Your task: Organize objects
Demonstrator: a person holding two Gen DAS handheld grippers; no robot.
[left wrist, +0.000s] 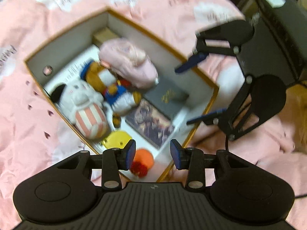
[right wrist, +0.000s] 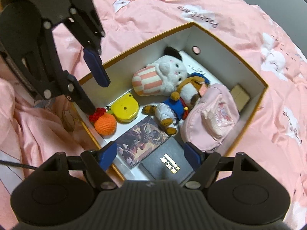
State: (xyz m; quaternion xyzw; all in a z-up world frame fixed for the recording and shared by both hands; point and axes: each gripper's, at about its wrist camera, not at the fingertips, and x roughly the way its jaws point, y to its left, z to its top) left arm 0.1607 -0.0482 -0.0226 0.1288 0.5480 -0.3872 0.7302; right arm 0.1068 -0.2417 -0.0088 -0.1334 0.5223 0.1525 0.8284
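Note:
An open white box with an orange rim (left wrist: 193,61) (right wrist: 247,61) lies on a pink bedspread. It holds a white plush with striped trousers (right wrist: 159,76) (left wrist: 84,103), a brown plush in blue (right wrist: 172,107) (left wrist: 113,88), a pink pouch (right wrist: 209,120) (left wrist: 128,63), a yellow case (right wrist: 125,109) (left wrist: 117,138), a crocheted orange (right wrist: 105,125) (left wrist: 144,159), a picture card (right wrist: 142,141) (left wrist: 151,122) and a dark booklet (right wrist: 168,163) (left wrist: 167,95). My left gripper (left wrist: 152,154) is open and empty over the box's near corner. My right gripper (right wrist: 151,153) is open and empty over the booklet.
The pink bedspread (left wrist: 28,115) (right wrist: 268,134) surrounds the box. A small cardboard box (right wrist: 239,95) sits in the box's far corner. The right gripper (left wrist: 193,95) shows at the box's right edge in the left view; the left gripper (right wrist: 92,88) hangs over the left rim.

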